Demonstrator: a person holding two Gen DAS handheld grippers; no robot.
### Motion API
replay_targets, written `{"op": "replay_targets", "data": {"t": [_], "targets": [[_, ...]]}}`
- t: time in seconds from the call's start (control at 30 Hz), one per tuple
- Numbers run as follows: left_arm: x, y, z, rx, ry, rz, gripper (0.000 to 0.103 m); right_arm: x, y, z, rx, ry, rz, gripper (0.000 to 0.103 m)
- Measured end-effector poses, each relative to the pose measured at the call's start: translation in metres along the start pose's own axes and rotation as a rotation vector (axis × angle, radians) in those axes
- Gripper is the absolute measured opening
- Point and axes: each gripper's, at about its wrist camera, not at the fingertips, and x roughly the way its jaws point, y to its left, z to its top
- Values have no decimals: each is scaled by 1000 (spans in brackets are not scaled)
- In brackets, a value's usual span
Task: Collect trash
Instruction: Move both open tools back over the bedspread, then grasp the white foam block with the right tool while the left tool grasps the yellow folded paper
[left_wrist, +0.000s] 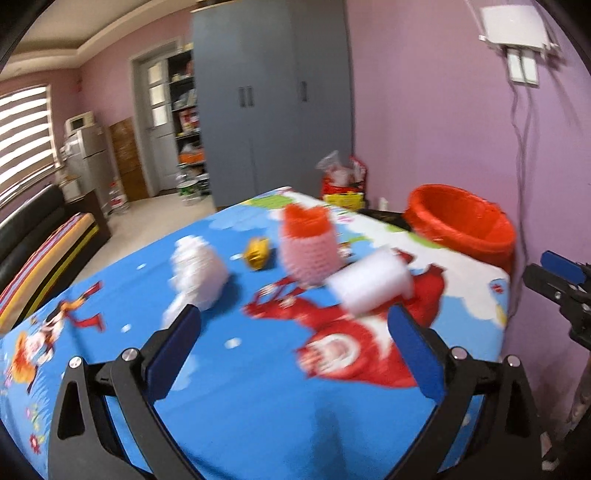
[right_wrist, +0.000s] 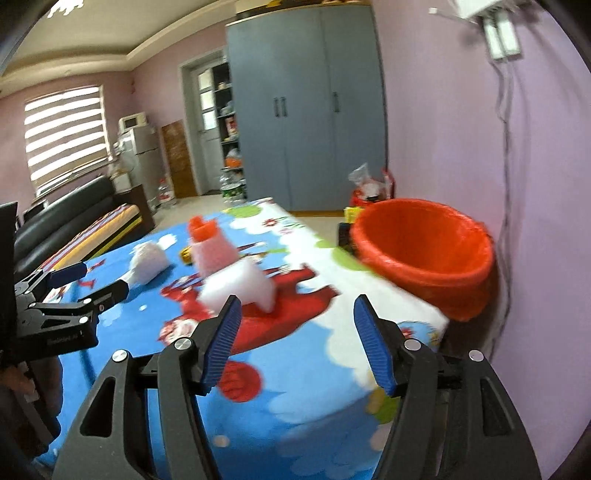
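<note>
On a table with a bright cartoon cloth (left_wrist: 240, 387) lie a white foam net (left_wrist: 201, 273), a small yellow scrap (left_wrist: 257, 252), a pink foam net with an orange top (left_wrist: 310, 245) and a white foam block (left_wrist: 371, 284). My left gripper (left_wrist: 295, 317) is open above the near cloth, nothing between its blue pads. In the right wrist view my right gripper (right_wrist: 297, 306) is open and holds nothing, just short of the white block (right_wrist: 240, 286). An orange-lined bin (right_wrist: 424, 251) stands past the table's right corner. The left gripper (right_wrist: 88, 277) shows at that view's left edge.
A pink wall with hanging cables (left_wrist: 521, 147) runs close along the right. A grey wardrobe (left_wrist: 273, 99) stands behind the table, with bags (left_wrist: 343, 177) on the floor beside it. A black sofa (left_wrist: 33, 236) and a fridge (left_wrist: 88, 158) are at the left.
</note>
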Motion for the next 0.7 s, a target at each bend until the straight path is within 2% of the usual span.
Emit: {"op": "replay_targets", "data": {"t": [0.2,0.4,0.7], "targets": [[-2,35,-17,-23,1,60,98,9,34,-7,-42,28,17,65],[7,56,-31,-60,28,70,98,26,54,-16,-76,85,35,66],[25,69,-25,-65,39,94,98,69,66,-15,-123,143,47,71]]}}
